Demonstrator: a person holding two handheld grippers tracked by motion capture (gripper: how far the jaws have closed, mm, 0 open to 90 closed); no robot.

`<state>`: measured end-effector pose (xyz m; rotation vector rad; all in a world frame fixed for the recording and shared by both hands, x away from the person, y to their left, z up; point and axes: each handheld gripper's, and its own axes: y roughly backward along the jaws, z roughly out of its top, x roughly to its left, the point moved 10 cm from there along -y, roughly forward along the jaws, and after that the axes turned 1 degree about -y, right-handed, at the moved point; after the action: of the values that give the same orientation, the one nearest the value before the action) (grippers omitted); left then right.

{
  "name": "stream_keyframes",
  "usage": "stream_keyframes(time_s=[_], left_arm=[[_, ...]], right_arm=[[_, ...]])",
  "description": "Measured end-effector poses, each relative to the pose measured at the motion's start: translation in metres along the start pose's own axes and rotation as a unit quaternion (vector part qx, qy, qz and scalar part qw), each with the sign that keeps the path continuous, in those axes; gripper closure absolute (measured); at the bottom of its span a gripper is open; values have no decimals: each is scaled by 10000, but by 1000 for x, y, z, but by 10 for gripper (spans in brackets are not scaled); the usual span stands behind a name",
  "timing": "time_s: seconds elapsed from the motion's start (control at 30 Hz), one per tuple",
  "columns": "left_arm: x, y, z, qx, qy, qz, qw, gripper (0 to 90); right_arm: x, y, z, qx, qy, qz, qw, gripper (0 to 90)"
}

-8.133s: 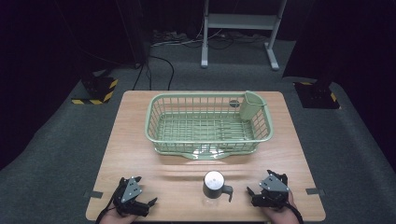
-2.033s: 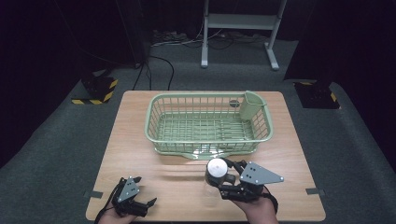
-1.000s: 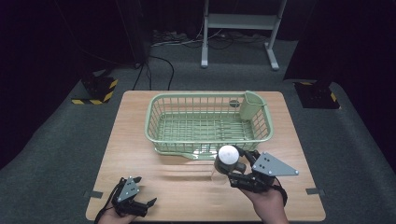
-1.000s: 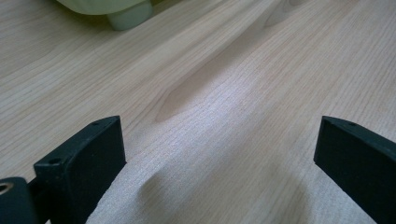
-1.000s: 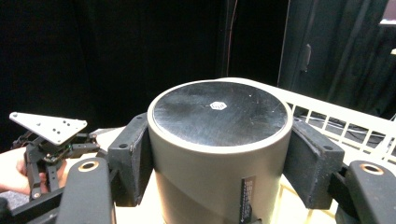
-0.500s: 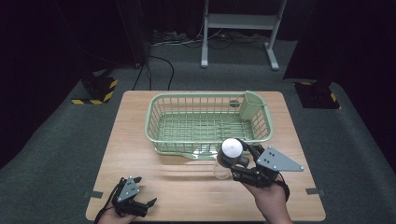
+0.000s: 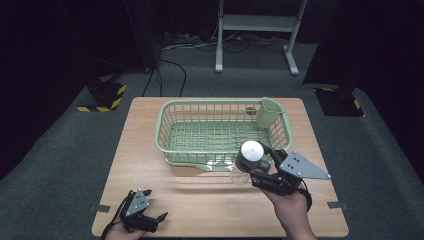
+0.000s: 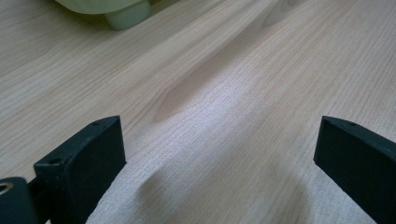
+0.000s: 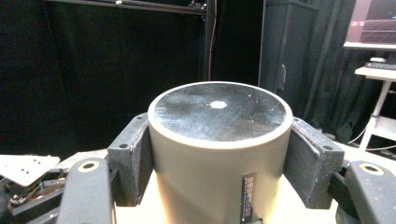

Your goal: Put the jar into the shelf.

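Observation:
A grey cylindrical cup (image 7: 251, 152) hangs above the table just in front of the green dish basket (image 7: 165, 145), near its front right corner. My right gripper (image 7: 253, 165) is shut on the cup, one jaw on each side. In the right gripper view the cup (image 9: 219, 116) stands between the two pads (image 9: 133, 154), its flat dark end facing away. My left gripper (image 7: 156, 219) rests at the table's front left, open. In the left gripper view it (image 8: 219, 154) has bare wood between its wide-apart jaws.
The wooden table (image 7: 200, 200) carries the basket at its back middle. A green cutlery holder (image 7: 270, 114) sits in the basket's back right corner. One basket foot (image 8: 127, 14) shows ahead of the left gripper. Dark floor, cables and a metal stand lie beyond.
The cup stood on the table's front between both grippers. The right gripper took hold of it, lifted it and carried it right and toward the basket's front right. The left gripper stayed put.

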<state>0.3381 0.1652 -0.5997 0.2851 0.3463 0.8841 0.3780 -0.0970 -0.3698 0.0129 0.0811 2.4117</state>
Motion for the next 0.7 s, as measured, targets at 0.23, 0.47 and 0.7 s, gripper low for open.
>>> stream_keyframes(time_s=[0.23, 0.47, 0.7], left_arm=[[0, 0, 0, 1, -2, -5, 10000, 23], [0, 0, 0, -5, 3, -5, 10000, 23], [0, 0, 0, -10, 18, -3, 10000, 23]], right_arm=[[-4, -1, 8, -112, -6, -87, 9999, 329], [-5, -4, 19, -211, 23, -119, 9997, 329], [-4, -7, 32, -316, 82, -141, 9994, 329]])
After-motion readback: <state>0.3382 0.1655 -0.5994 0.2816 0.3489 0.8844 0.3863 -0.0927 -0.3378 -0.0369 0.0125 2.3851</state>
